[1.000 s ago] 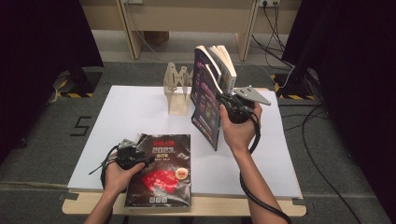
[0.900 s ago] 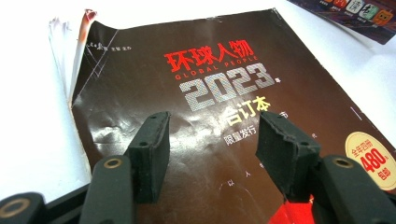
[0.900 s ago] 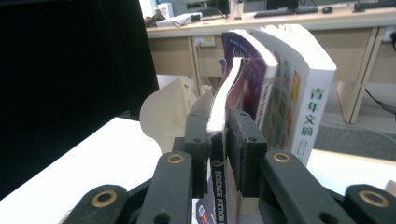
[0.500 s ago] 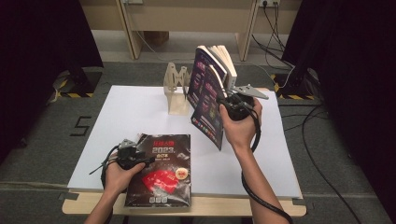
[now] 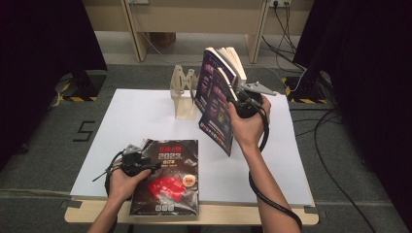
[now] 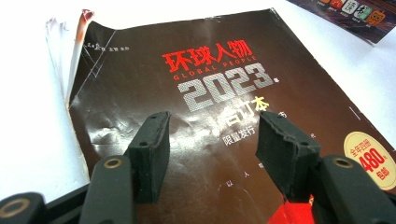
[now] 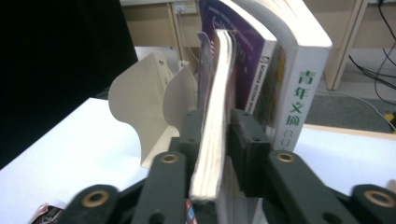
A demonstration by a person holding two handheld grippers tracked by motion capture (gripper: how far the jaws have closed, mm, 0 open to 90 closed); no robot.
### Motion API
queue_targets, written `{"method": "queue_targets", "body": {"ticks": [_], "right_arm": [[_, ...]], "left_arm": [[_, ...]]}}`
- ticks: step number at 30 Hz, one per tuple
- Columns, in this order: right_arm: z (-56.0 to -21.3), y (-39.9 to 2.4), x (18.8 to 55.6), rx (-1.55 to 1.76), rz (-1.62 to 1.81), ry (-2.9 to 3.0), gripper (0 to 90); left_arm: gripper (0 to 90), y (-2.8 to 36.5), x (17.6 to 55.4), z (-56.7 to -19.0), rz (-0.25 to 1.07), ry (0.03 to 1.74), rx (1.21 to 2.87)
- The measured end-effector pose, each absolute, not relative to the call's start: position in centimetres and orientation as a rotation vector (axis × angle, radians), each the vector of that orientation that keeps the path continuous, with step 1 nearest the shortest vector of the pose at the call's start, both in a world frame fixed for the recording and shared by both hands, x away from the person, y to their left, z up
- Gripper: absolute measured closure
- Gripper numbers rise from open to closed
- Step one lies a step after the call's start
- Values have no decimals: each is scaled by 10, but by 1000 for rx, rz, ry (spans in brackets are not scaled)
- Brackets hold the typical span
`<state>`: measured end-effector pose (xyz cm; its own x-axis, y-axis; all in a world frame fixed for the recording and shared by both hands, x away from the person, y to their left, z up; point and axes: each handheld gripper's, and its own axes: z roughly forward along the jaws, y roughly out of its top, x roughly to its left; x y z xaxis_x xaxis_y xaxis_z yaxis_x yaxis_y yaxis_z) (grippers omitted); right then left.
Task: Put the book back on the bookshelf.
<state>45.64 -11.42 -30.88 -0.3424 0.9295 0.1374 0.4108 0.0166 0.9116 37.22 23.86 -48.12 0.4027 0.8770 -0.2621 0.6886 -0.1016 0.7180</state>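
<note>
A dark magazine with red and silver print lies flat at the table's front. My left gripper rests over its cover, open, with nothing between the pads. My right gripper holds a dark-covered book upright and tilted beside a thicker white-spined book. In the right gripper view both pads press on the held book's page block. These jaws have just been closing on it. The white-spined book stands right behind.
A cream book stand stands at the back middle of the white table top, just left of the held book, and shows again as a book stand beyond the jaws. Cables lie on the floor at the right.
The lower edge of the held book has swung slightly to the right. The left hand and the flat magazine have not moved.
</note>
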Motion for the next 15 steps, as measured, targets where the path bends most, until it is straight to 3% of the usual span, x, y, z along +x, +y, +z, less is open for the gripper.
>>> {"method": "queue_targets", "body": {"ticks": [15], "right_arm": [[-308, -115, 451, 1363, 1356, 1767, 844]], "left_arm": [[434, 238, 372, -481, 297, 1341, 1853]]}}
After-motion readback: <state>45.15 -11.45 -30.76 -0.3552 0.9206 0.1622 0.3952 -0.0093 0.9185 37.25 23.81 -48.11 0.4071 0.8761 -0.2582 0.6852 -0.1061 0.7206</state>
